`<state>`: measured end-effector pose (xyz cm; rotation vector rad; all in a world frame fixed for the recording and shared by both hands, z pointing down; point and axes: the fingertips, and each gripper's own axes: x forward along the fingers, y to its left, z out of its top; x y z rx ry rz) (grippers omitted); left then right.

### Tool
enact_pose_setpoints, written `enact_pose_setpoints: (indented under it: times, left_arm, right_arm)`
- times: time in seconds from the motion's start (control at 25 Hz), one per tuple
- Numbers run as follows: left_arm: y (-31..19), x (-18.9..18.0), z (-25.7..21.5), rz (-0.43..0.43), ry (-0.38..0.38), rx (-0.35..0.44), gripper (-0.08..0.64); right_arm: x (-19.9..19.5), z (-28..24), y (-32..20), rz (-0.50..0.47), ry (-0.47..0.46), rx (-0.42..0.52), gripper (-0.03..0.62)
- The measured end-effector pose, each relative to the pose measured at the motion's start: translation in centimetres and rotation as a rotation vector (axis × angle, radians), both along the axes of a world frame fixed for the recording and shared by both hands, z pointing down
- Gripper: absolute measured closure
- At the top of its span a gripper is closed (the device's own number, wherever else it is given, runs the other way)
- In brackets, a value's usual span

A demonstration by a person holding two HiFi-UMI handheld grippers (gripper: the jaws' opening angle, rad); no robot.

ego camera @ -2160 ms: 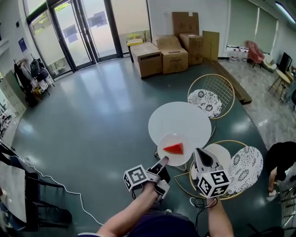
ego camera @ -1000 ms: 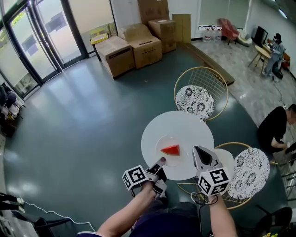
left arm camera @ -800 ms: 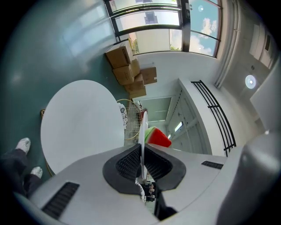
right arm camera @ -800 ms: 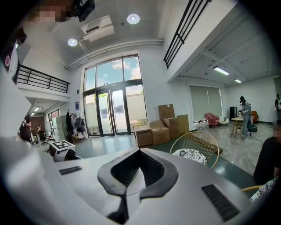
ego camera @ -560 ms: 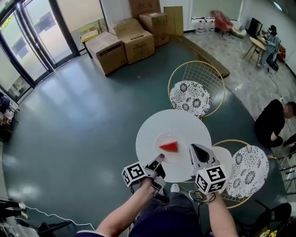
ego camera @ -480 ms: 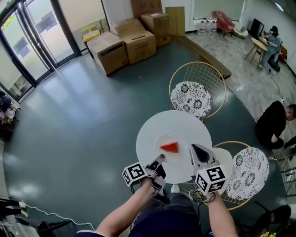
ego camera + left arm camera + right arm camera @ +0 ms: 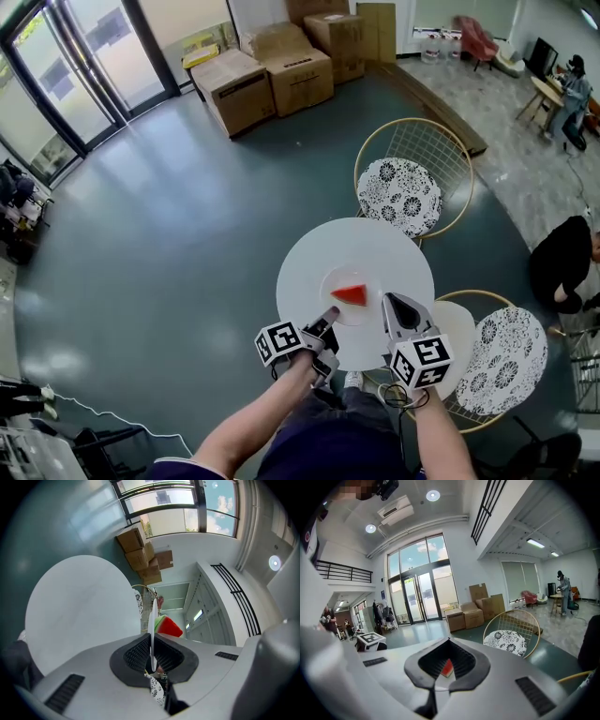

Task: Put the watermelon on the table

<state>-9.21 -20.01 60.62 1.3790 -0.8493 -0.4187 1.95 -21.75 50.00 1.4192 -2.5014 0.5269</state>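
Note:
A red watermelon slice [image 7: 351,294] lies on a small white plate [image 7: 331,284] over the near half of the round white table [image 7: 319,248]. My left gripper [image 7: 330,316] is shut on the plate's near rim. In the left gripper view the plate [image 7: 152,618] stands edge-on between the pads, with the watermelon [image 7: 168,626] beyond and the table [image 7: 79,602] beside it. I cannot tell whether the plate touches the table. My right gripper [image 7: 386,300] is shut and holds nothing, just right of the plate. The watermelon [image 7: 447,667] shows through the gap above the right gripper [image 7: 436,680] tips.
Two gold wire chairs with patterned cushions stand behind the table [image 7: 401,192] and at its right [image 7: 497,347]. A smaller white round top [image 7: 455,333] lies under my right hand. Cardboard boxes [image 7: 272,70] sit far back. A person in black [image 7: 562,272] crouches at the right.
Both grippers and the plate have moved from the table's near edge further in over the table and lower. The left gripper's hold on the plate is unchanged.

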Motion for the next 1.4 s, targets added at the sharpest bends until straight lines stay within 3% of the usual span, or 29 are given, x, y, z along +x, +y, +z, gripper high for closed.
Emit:
enact_pose_setpoints:
  times: [0.2, 0.48, 0.92, 1.4]
  left_arm:
    - [0.3, 0.7, 2.8, 0.022, -0.021, -0.024, 0.543]
    - [-0.7, 1.7, 6.6, 0.012, 0.029, -0.073, 0.543]
    - [-3.5, 3.0, 11.1, 0.042, -0.035, -0.112, 0.543]
    - [-4.8, 3.7, 12.5, 0.077, -0.097, -0.148, 0.543]
  right_arm:
    - [0.3, 2.1, 0.5, 0.002, 0.033, -0.03, 0.589]
    - [1.6, 4.6, 0.6, 0.025, 0.072, -0.058, 0.589]
    - [3.8, 5.8, -0.7, 0.044, 0.119, -0.07, 0.589]
    - [5.2, 6.8, -0.8, 0.072, 0.117, -0.098, 0.589]
